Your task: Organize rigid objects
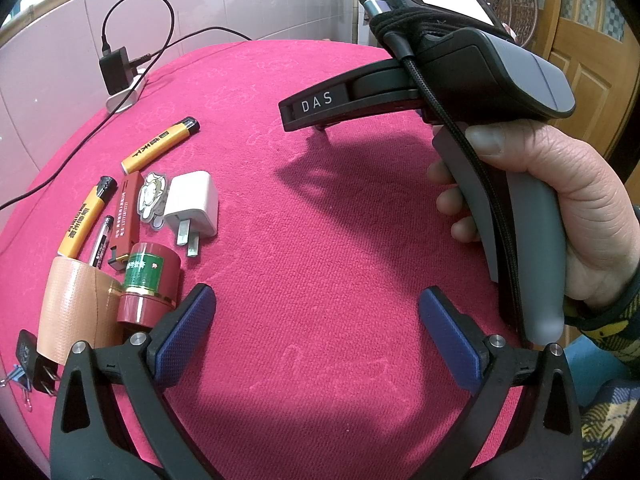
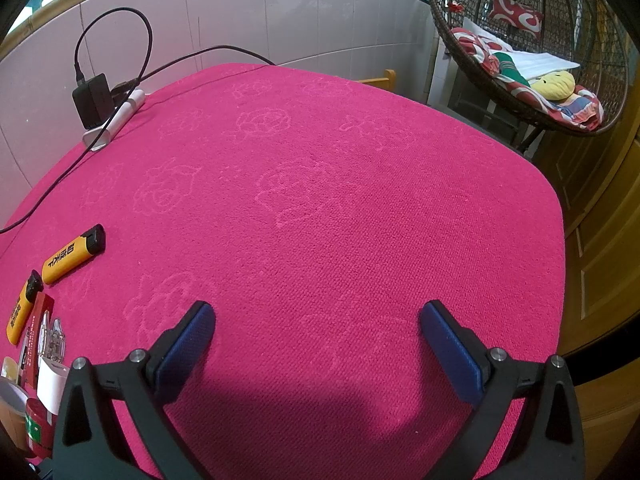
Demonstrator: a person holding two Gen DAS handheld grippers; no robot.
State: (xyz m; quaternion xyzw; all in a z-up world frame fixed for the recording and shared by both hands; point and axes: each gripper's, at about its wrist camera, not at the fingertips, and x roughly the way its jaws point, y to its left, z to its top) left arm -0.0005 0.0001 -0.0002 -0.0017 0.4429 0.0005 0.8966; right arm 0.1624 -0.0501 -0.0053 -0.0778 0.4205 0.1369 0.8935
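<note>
Worktop covered in a magenta terry cloth [image 2: 320,208], with the small rigid objects clustered at its left side. Left gripper [image 1: 316,328]: jaws wide, holding nothing, over bare cloth just right of the cluster. Right gripper [image 2: 316,340]: jaws likewise wide and empty, over the bare centre; seen from the left wrist view it is held in the person's right hand [image 1: 560,216].

The cluster comprises a far orange plastic lighter with black cap [image 1: 160,145], a second orange lighter [image 1: 86,216], a flat dark-red printed box [image 1: 127,216], a clear pen [image 1: 100,242], a white cube plug adapter with metal prongs [image 1: 194,204], a flat cartoon sticker charm [image 1: 150,196], a dark-red cylindrical jar with green label and gold bands [image 1: 150,280], a tan roll of cloth tape [image 1: 76,308], and a black binder clip [image 1: 34,362].

Handling, as judged: all are probably light and stiff. The lighters are smooth and may roll; grip across mid-body. Grip the adapter on its flat sides, away from the prongs. The jar, lying on its side, is best taken across its diameter; its glossy wall may slip.
</note>
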